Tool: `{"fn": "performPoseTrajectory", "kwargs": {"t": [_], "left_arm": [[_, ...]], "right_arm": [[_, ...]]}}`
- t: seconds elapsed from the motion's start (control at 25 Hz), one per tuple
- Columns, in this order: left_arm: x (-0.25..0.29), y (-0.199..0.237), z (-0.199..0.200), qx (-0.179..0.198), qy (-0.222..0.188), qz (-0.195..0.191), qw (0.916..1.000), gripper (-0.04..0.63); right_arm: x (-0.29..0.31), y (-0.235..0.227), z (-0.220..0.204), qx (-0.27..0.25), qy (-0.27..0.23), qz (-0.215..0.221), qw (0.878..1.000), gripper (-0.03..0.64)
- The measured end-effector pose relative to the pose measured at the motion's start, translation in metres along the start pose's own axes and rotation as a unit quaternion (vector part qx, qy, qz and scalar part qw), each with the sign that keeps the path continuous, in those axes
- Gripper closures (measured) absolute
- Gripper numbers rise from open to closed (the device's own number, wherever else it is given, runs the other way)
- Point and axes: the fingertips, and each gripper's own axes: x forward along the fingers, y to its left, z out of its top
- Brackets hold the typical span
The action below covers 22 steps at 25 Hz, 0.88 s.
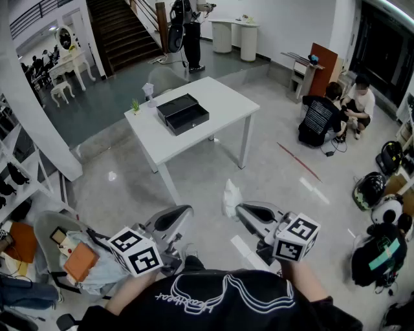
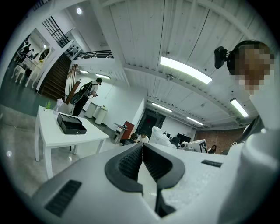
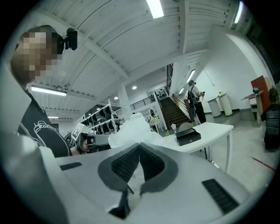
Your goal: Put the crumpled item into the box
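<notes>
Awaiting delivery, the crumpled item (image 1: 231, 197) sits clamped in the right gripper (image 1: 238, 208), left gripper (image 1: 187, 211) jaws together and empty, well apart from the open black box (image 1: 183, 113) by the white table's (image 1: 226, 103) far left edge.

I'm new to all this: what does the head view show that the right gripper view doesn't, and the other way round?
Only the head view: both tools from above, the left tool and the right tool, and a cluttered chair on the floor. Only the right gripper view: ceiling lights, and the right tool's jaws shut on the white crumpled item. Both: that crumpled item, the white table and the black box on it.
</notes>
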Motion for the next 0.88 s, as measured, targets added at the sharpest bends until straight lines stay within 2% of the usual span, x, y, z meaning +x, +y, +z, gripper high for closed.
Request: {"fn": "performPoseTrajectory", "kwargs": {"t": [0.24,0.52,0.88], "left_arm": [[-0.006,-0.001,-0.005,0.002,0.005,0.000,1.0000,0.588],[-0.004,0.025,-0.005,-0.014,0.001,0.007,0.9999,0.588],[0.019,0.099,0.006,-0.033,0.004,0.010,0.9994,0.588]], "right_arm": [[0.000,0.001,-0.003,0.001,0.000,-0.003,1.000,0.611],[0.021,-0.010,-0.005,0.009,0.009,-0.009,1.000,0.611],[0.083,-0.058,-0.006,0.022,0.024,-0.020,0.999,0.611]]}}
